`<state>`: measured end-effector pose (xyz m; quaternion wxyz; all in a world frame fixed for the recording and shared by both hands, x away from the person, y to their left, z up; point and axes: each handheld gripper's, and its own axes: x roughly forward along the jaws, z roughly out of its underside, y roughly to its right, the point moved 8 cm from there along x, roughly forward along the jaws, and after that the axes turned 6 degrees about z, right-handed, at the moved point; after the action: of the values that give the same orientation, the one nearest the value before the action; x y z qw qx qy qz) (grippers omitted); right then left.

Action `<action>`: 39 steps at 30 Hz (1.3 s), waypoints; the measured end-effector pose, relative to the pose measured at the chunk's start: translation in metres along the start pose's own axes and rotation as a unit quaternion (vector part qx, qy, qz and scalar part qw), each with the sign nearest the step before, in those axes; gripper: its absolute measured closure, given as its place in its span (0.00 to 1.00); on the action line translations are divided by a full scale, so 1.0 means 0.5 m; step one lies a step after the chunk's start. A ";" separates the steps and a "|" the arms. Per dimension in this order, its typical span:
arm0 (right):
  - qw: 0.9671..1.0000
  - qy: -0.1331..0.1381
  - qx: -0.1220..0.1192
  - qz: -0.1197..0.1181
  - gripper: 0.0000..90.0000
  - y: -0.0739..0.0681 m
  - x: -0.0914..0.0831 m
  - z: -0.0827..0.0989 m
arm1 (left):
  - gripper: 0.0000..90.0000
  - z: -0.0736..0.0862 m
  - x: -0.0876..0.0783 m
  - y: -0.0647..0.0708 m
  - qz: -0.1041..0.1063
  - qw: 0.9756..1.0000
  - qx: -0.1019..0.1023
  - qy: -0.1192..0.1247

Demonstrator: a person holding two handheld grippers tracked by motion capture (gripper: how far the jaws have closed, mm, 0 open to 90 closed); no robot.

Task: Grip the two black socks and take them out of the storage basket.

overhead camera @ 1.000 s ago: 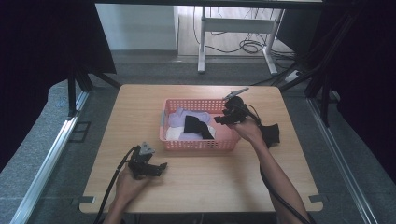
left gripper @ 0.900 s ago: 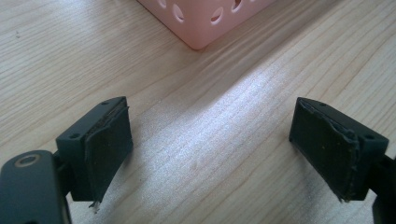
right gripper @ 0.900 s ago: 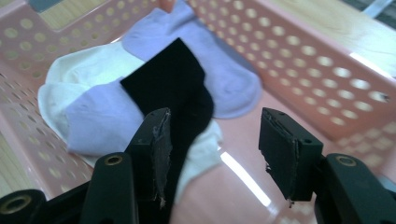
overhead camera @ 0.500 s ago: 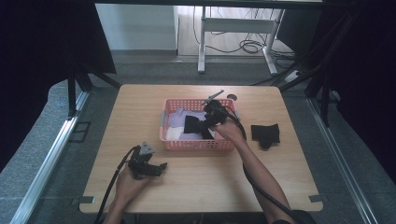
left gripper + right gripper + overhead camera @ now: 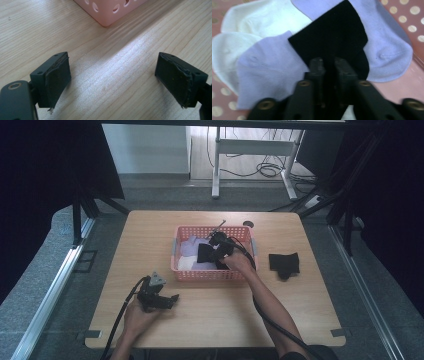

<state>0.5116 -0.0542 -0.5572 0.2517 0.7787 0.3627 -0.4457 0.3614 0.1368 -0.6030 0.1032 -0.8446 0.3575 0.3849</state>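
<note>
Right gripper [image 5: 216,251] is inside the pink basket [image 5: 210,274], mid-table. Its jaws have just been closing and now stand narrow, pinched on the black sock [image 5: 337,42] that lies between them. In the right gripper view the sock runs up from between the jaws, spread flat over the other socks.

Black sock sits on top of the pile in the basket. Under it: a lilac sock [image 5: 268,72] at the view's left, a second lilac sock [image 5: 387,47] at its right, and white socks [image 5: 254,25] toward the upper left. Basket floor shows pink with pale round holes.

Another black sock [image 5: 284,264] lies on the bare wooden table [image 5: 210,320], beside the basket on the person's right, apart from it.

Left gripper [image 5: 167,300] is held in the left hand [image 5: 139,316] low over the table near the front edge, well apart from the basket's near left corner. Left gripper view: jaws wide, nothing between the pads [image 5: 58,80], bare wood under them, a corner of the basket beyond.
</note>
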 end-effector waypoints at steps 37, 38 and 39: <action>0.985 0.164 0.014 0.049 0.96 0.032 -0.249 -0.076 | 0.14 0.000 0.000 0.000 0.000 1.000 0.000 0.001; 0.985 0.164 0.014 0.049 0.96 0.032 -0.249 -0.076 | 0.14 0.000 0.000 0.000 0.000 1.000 0.000 0.001; 0.985 0.167 0.012 0.053 0.96 0.034 -0.258 -0.075 | 0.14 0.000 0.000 0.000 0.000 1.000 0.000 0.001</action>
<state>0.5000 -0.0817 -0.4251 0.2021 0.8632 0.3523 -0.2998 0.3616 0.1367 -0.6030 0.1029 -0.8453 0.3573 0.3838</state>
